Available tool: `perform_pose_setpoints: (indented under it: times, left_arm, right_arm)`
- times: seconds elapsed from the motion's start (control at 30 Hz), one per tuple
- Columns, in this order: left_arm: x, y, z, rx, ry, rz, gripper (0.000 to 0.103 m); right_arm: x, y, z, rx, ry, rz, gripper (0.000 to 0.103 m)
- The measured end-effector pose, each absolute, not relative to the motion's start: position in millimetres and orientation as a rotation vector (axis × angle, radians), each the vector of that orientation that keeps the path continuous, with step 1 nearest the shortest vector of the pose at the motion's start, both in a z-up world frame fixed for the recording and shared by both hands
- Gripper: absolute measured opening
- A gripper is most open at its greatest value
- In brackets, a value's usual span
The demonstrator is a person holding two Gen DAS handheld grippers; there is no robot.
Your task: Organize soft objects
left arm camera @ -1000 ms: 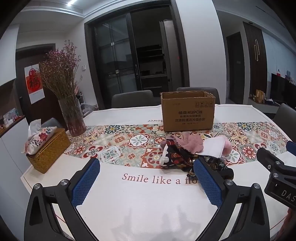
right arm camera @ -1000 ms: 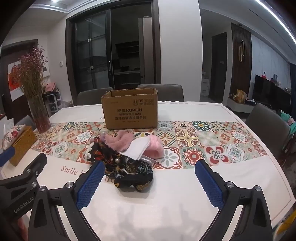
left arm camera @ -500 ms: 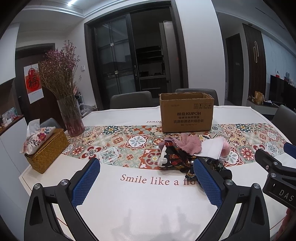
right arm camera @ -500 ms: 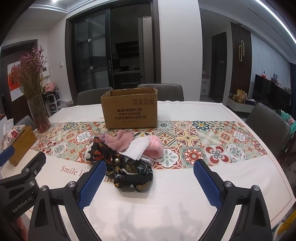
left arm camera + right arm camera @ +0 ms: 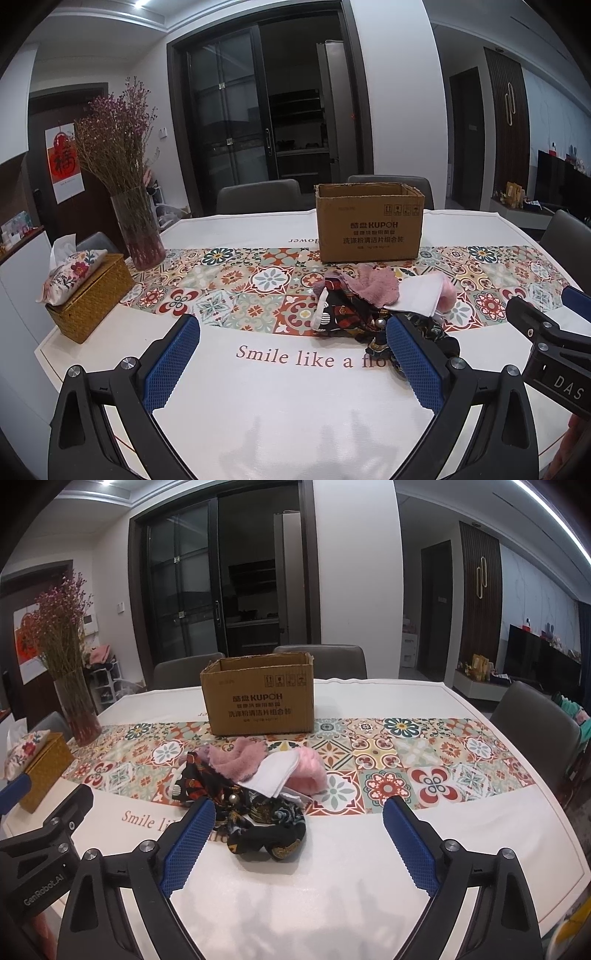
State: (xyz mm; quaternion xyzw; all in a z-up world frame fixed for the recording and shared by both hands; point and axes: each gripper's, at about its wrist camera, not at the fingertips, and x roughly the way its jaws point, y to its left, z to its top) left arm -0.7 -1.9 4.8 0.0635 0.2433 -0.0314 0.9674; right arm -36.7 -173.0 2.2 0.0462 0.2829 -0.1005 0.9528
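A pile of soft things lies mid-table: a dusty pink fuzzy cloth (image 5: pixel 236 760), a white cloth (image 5: pixel 275 775), a brighter pink fuzzy piece (image 5: pixel 308 771) and dark patterned fabric (image 5: pixel 266 819). The pile also shows in the left wrist view (image 5: pixel 373 302). An open cardboard box (image 5: pixel 258 698) stands upright just behind it. My left gripper (image 5: pixel 291 358) is open and empty, left of the pile's near edge. My right gripper (image 5: pixel 299 838) is open and empty, just short of the dark fabric.
A glass vase of dried flowers (image 5: pixel 138 229) and a woven tissue box (image 5: pixel 88 295) stand at the table's left. Grey chairs (image 5: pixel 535 731) surround the table. The white tablecloth (image 5: pixel 332 878) with a tiled runner reaches the near edge.
Both grippers have risen and tilted very slightly; the scene has shifted a little in both views. The pile and box have not moved.
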Motion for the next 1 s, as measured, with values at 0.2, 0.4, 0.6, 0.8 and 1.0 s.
perform_pose_setpoints:
  times: [0.2, 0.4, 0.6, 0.8, 1.0]
  left_arm:
    - [-0.2, -1.6, 5.0, 0.123, 0.494, -0.069, 0.103]
    - [0.9, -2.7, 3.6, 0.119, 0.502, -0.074, 0.103]
    - [1.2, -1.6, 2.6, 0.114, 0.506, -0.076, 0.103]
    - [1.6, -1.1, 2.6, 0.115, 0.504, -0.075, 0.103]
    - [1.1, -0.4, 2.3, 0.114, 0.504, -0.075, 0.103]
  right_arm:
    - [-36.9, -173.6, 2.8, 0.097, 0.575, -0.205, 0.093]
    - [-35.3, -174.7, 3.0, 0.104, 0.582, -0.204, 0.093]
    - [-35.2, -175.1, 2.7, 0.105, 0.581, -0.204, 0.093]
    - [-34.9, -174.9, 2.8, 0.105, 0.582, -0.204, 0.093]
    - [-35.1, -174.8, 2.5, 0.105, 0.583, -0.204, 0.093]
